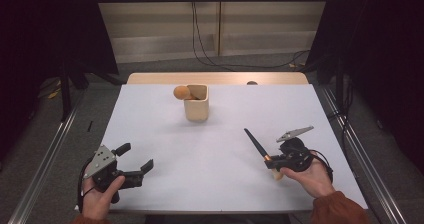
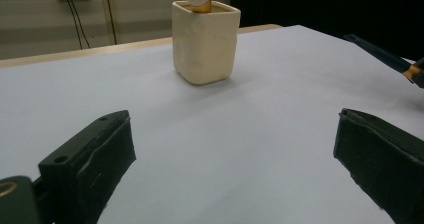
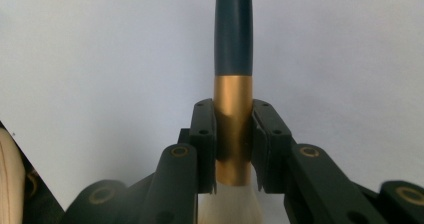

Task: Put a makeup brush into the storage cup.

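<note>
High view: a white tabletop [image 1: 210, 149] carries a cream, square-sided ceramic holder [image 1: 196, 103] near its far middle, with a round-bowled wooden spoon [image 1: 182, 92] standing in it, bowl up and leaning over the left rim. At lower right, the right hand-held gripper [image 1: 272, 160] is clamped on a makeup brush with a dark tapered handle, gold ferrule and pale bristles [image 1: 256, 144]. The handle points up and toward the holder, probably so it can go in handle first. At lower left, the left hand-held gripper [image 1: 136, 160] waits with its jaws spread and nothing between them.

Left gripper view: both black jaws stand wide apart above bare tabletop, facing the holder [image 2: 205, 41], well apart from it.

Right gripper view: the jaws pinch the brush [image 3: 233, 129] at its gold ferrule, a firm spot that spares the bristles below.
</note>
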A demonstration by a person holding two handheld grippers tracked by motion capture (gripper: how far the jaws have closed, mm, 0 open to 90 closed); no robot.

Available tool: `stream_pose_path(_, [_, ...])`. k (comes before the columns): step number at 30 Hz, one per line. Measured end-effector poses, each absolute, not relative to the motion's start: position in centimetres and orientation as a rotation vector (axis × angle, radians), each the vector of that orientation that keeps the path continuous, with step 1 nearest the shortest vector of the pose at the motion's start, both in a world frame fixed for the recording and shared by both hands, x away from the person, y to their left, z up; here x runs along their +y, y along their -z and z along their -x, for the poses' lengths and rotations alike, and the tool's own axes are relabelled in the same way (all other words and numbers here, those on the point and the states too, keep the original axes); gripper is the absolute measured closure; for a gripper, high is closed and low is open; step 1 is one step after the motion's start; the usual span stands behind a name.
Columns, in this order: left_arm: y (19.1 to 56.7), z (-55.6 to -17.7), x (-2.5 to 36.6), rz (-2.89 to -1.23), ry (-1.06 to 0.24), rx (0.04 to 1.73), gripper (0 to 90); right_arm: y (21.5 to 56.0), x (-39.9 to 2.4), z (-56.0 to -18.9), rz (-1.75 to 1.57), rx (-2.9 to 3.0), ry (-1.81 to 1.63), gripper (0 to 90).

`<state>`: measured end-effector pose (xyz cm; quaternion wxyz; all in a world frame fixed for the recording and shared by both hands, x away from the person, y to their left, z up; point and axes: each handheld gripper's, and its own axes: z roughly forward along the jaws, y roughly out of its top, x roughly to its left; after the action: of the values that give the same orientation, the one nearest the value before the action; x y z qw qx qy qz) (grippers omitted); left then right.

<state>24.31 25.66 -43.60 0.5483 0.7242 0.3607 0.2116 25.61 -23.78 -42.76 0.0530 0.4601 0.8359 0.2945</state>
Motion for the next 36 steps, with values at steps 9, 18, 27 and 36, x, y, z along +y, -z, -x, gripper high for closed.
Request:
stream_pose_path(9, [43.5,-24.2,25.7,-1.72,-0.506,0.842,2.7,42.9,-24.4,-25.3,-1.364,2.415,-1.061,74.1])
stream_pose_path(18, [43.4,-24.1,25.7,-1.713,-0.51,0.843,2.7,42.6,-25.0,-24.7,-1.291,2.249,-1.242,74.1])
stream_pose_path(27, [43.2,-23.8,25.6,-1.696,-0.486,0.783,2.0,42.4,-25.2,-25.0,-1.283,2.221,-1.346,74.1])
stream_pose_path(36, [43.0,-23.7,24.7,-1.72,-0.46,0.749,2.1,41.6,-23.9,-25.1,-1.158,2.24,-1.44,74.1])
